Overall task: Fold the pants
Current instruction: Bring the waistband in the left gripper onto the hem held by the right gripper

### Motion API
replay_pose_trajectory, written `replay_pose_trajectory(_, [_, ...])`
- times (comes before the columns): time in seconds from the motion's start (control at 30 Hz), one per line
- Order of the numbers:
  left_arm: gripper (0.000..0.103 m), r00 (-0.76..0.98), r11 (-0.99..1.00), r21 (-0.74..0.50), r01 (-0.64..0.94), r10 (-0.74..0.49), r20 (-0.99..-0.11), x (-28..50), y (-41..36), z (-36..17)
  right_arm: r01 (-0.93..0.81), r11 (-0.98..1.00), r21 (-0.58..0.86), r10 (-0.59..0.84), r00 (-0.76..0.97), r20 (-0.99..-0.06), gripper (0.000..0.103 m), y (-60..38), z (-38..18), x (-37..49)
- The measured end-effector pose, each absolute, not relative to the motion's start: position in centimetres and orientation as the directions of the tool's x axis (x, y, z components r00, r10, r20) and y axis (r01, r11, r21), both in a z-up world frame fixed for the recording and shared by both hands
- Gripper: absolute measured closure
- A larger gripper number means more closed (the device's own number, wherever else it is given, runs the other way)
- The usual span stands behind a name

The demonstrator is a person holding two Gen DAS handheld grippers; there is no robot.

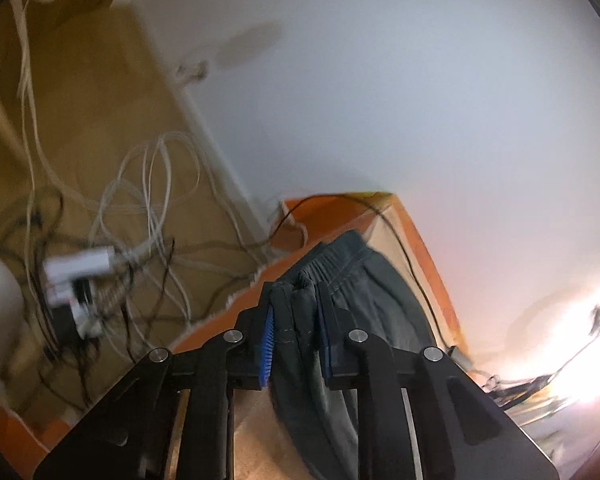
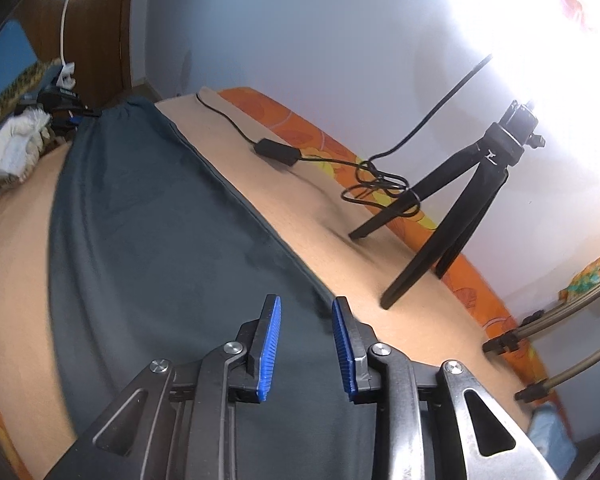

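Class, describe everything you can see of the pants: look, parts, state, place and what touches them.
The pants are dark grey-blue soft cloth, spread lengthwise on the tan bed cover. The gathered elastic waistband has pale stitching. The left gripper is shut on a bunched fold near the waistband. The right gripper hangs open over the other end, its fingers apart and pressing nothing.

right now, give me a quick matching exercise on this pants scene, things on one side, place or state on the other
Things:
1. left claw
2. right claw
3. pants
4. tripod

Place or state:
a. standing on the tan surface beside the pants
b. spread flat, dark grey
c. shut on bunched fabric at the waistband
d. open above the cloth

Pairs: 1-c, 2-d, 3-b, 4-a
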State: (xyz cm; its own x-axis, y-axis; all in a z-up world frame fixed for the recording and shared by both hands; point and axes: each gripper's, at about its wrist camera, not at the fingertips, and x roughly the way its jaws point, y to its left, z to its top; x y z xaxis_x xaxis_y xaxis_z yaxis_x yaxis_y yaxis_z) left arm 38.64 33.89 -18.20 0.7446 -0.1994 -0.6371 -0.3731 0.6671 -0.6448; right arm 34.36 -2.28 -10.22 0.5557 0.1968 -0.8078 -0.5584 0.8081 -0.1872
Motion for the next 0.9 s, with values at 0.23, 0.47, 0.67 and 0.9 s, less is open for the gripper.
replay_pose_trajectory(0.23, [0.088,0.817,0.897,-0.425,-0.119,-0.155,-0.556,37.5,26.6,-11.7,-0.541,0.841,-0.02,0.296,0.49,-0.82,0.064,-1.1,-9.2,34.1])
replay_pose_trajectory(0.47, [0.089,0.755,0.953,-0.195,0.231,-0.301,-0.583,35.4,14.8,-11.0,-0.515,0.846,0.139,0.394,0.426,-0.815,0.046,1.0,-9.6,35.0])
replay_pose_trajectory(0.67, [0.089,0.673,0.914,-0.053,0.401,-0.334,-0.66,33.0,8.6,-13.6,-0.523,0.815,0.25,0.482,0.373,-0.793,0.046,3.9,-9.8,37.0])
replay_pose_trajectory(0.9, [0.089,0.653,0.838,0.13,0.531,-0.307,-0.692,29.1,5.1,-15.1,-0.543,0.74,0.397,0.578,0.212,-0.788,0.046,8.5,-11.9,39.5])
